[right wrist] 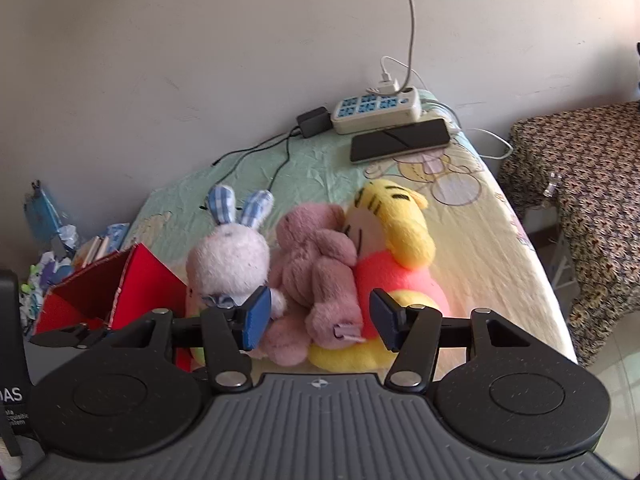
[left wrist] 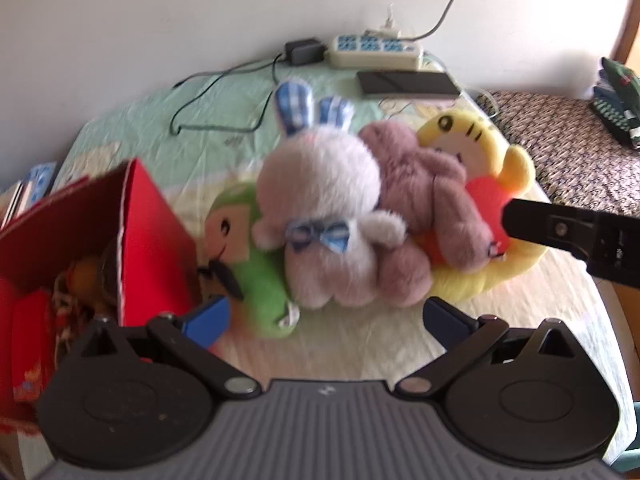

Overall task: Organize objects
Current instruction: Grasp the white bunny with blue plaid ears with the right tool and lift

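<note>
Four plush toys lie huddled on a pastel sheet (left wrist: 200, 120): a green moustached one (left wrist: 256, 276), a white bunny (left wrist: 320, 208) with blue checked ears, a mauve bear (left wrist: 420, 200) and a yellow tiger in red (left wrist: 480, 148). My left gripper (left wrist: 326, 320) stands wide open just short of the bunny and the green toy, holding nothing. An open red box (left wrist: 152, 232) with items inside is at its left. In the right wrist view my right gripper (right wrist: 320, 320) is open over the mauve bear (right wrist: 316, 268), whose leg shows between the blue pads without contact.
A power strip (right wrist: 376, 114), a black adapter (right wrist: 314, 120), a dark phone (right wrist: 400, 140) and cables lie at the back by the wall. A patterned cloth-covered surface (right wrist: 580, 184) stands to the right, past the sheet's edge. Papers and clutter (right wrist: 60, 248) sit behind the box.
</note>
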`<state>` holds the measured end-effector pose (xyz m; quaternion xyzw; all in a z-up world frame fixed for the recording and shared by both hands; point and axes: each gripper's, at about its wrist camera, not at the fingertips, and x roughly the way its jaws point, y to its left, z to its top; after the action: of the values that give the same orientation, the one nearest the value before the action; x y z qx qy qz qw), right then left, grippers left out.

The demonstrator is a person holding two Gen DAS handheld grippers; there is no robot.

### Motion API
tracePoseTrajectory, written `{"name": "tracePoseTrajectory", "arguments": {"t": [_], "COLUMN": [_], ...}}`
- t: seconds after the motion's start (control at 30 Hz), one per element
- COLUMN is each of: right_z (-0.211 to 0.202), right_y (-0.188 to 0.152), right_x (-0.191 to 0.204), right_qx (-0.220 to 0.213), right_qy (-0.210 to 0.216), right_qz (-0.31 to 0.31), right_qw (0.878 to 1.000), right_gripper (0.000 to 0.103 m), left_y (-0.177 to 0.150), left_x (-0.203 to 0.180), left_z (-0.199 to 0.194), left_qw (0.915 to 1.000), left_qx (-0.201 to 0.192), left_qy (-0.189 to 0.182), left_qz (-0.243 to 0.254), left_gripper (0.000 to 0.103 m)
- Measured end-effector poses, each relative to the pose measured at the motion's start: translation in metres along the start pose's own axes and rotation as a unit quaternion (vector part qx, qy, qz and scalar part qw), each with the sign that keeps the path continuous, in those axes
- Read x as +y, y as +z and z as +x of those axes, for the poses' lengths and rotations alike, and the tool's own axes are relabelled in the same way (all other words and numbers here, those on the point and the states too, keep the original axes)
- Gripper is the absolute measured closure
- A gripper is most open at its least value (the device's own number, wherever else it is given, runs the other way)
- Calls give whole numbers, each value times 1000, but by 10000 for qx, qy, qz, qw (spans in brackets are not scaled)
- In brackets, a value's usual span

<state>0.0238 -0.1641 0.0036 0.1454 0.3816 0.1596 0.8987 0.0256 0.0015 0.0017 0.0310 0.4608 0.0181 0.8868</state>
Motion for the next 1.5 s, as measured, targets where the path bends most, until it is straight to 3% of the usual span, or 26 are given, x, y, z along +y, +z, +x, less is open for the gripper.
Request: {"name": "tracePoseTrajectory", "arguments": {"t": [0.13,0.3,0.5,0.8,1.07,1.33,1.5], "right_z": [8,24,45,78,102,81,53], "right_y": [9,20,28,27,28,26,26], "right_x": [0,2,12,25,18,27,37], "right_qx": [-35,76,207,635,998,834,553], "right_qy": [353,751,1120,1503,1926,1963,2019], "right_qz": [2,-43,-304,-572,3,-125,-286], "right_qw": [9994,9971,9930,9849,9762,9769,9774], "right_gripper": [45,50,51,50,49,56,56], "left_y": [10,14,19,26,27,27,23], "left_x": [4,13,21,24,28,28,27], "left_z": [7,12,25,61,75,65,39], "left_qw": [9997,9966,9931,9922,9918,9933,9932], "left_qx": [-53,-90,-9,256,270,148,-83], "left_qy": [-202,-796,-1130,-1170,-1193,-1116,-1129], "left_qz": [92,-181,-329,-353,-368,-262,-269], "left_gripper": [1,1,4,18,25,38,39]}}
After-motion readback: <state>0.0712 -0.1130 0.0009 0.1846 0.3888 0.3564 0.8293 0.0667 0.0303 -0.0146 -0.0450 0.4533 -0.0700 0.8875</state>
